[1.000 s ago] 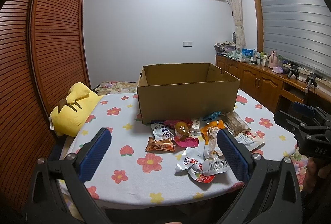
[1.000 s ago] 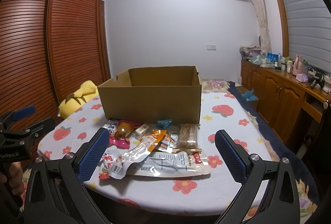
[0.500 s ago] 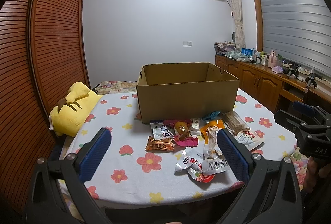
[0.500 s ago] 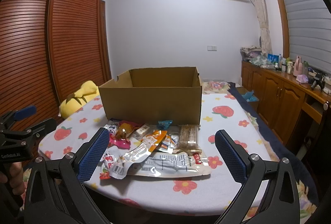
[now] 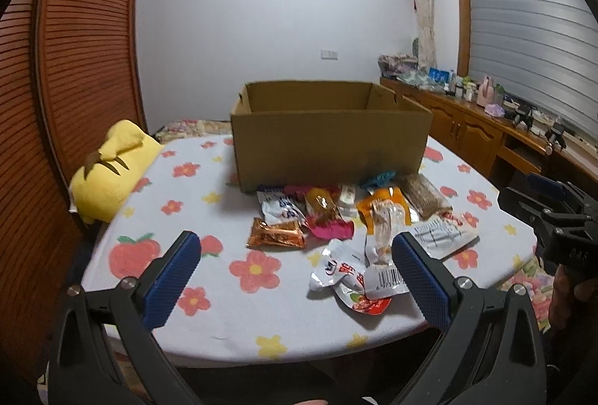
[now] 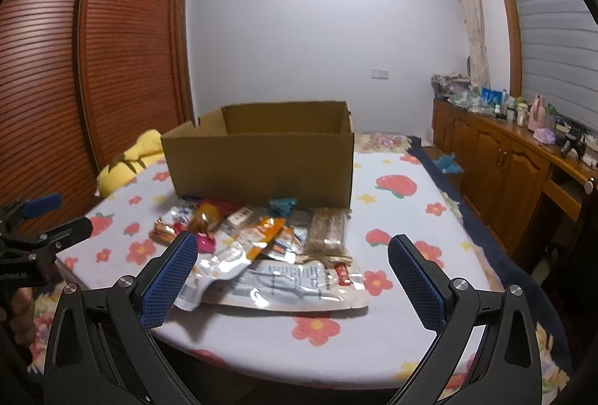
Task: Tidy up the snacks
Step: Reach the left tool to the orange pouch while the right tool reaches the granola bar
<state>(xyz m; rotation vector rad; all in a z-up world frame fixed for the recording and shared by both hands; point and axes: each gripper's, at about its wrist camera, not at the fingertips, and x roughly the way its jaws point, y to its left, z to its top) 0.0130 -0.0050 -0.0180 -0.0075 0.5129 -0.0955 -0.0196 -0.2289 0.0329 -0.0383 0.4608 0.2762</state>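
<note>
Left gripper (image 5: 295,261) and right gripper (image 6: 293,261) (jaws spread, empty) hover before snacks (image 5: 347,218) by the cardboard box (image 5: 329,143)

Matt brown corrugated cardboard on the box (image 5: 329,139) at frame centre. Glossy crinkled foil and clear plastic film on the snack wrappers (image 5: 351,225) in front of it. Soft printed cloth, matt, over the table (image 5: 224,293). Plush yellow fabric on the cushion (image 5: 112,169), left edge. Varnished slatted wood on the wardrobe doors (image 6: 123,61), upper left. Knurled blue rubbery pads (image 6: 170,280) on matt black plastic, lower frame.
</note>
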